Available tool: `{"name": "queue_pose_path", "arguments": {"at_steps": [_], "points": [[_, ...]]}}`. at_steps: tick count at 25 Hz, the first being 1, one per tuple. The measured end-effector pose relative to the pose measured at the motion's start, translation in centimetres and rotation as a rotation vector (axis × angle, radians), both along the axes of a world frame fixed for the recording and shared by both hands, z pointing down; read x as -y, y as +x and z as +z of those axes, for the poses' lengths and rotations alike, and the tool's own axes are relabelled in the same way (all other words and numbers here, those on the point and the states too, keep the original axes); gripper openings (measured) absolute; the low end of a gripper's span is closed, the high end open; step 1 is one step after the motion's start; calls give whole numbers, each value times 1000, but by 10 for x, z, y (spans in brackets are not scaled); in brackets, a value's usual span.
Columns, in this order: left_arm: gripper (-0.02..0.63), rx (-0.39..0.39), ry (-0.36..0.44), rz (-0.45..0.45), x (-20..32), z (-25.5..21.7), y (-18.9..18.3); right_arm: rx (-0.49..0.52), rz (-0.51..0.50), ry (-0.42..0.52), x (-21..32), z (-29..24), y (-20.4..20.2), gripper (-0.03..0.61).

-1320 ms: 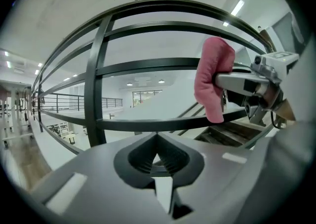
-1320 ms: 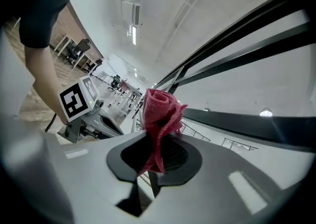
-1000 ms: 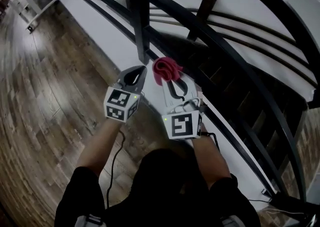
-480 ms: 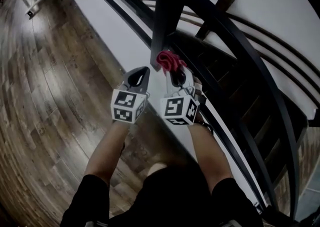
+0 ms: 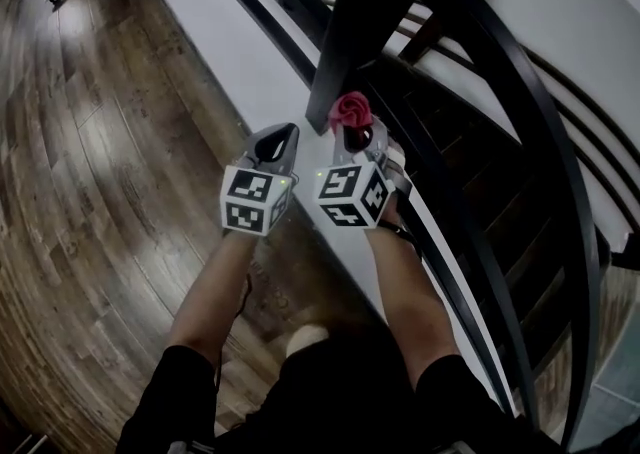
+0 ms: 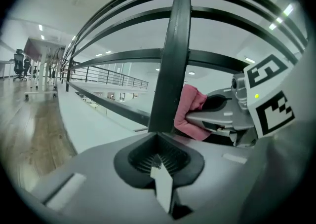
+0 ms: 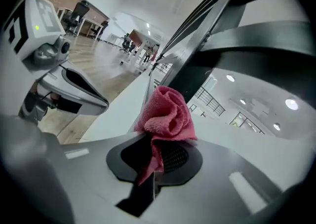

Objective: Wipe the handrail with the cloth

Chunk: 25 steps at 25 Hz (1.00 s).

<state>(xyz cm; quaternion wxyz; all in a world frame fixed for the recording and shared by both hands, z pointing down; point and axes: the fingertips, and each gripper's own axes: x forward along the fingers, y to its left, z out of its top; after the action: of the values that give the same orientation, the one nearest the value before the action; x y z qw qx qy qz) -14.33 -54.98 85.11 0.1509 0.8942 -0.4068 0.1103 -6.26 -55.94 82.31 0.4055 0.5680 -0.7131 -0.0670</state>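
Two big surfaces fill the head view: the wooden floor (image 5: 100, 192) from 7 to 11 o'clock, and the black handrail (image 5: 540, 112) with its lower bars, curving from 12 down to 5 o'clock. Between them a white ledge (image 5: 240, 62) runs from 11 o'clock toward the centre. A dark upright post (image 5: 375, 12) drops from 12 o'clock and meets the ledge right ahead of our hands.

We hold the left tongs (image 5: 275, 142) just at 9 o'clock of the right ones. Their jaws are pressed together with nothing between them. We judge they are kept idle there, out of the way, since wiping needs one tool only.

Our right tongs (image 5: 355, 137) point toward 12 o'clock, jaws clamped on the pink cloth (image 5: 350, 110). The cloth sits bunched in a loose knot at their tip, with one tail pinched deep in the jaws, as the right gripper view shows (image 7: 165, 112). That bunch gives a soft pad out front, so fabric rather than metal meets the rail. It lies at the foot of the post, touching or nearly so; we cannot tell which.
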Motion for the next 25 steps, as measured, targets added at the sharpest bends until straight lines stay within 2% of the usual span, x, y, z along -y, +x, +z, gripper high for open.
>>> {"name": "queue_pose_path", "arguments": {"at_steps": [5, 12, 25], "points": [[-2, -18, -32, 1, -7, 9, 1, -13, -12, -18, -5, 3, -5, 40], [-2, -27, -14, 25, -21, 2, 13, 2, -12, -57, -28, 4, 9, 41], [-2, -9, -10, 127, -57, -4, 60, 61, 84, -90, -76, 5, 48, 41]]}}
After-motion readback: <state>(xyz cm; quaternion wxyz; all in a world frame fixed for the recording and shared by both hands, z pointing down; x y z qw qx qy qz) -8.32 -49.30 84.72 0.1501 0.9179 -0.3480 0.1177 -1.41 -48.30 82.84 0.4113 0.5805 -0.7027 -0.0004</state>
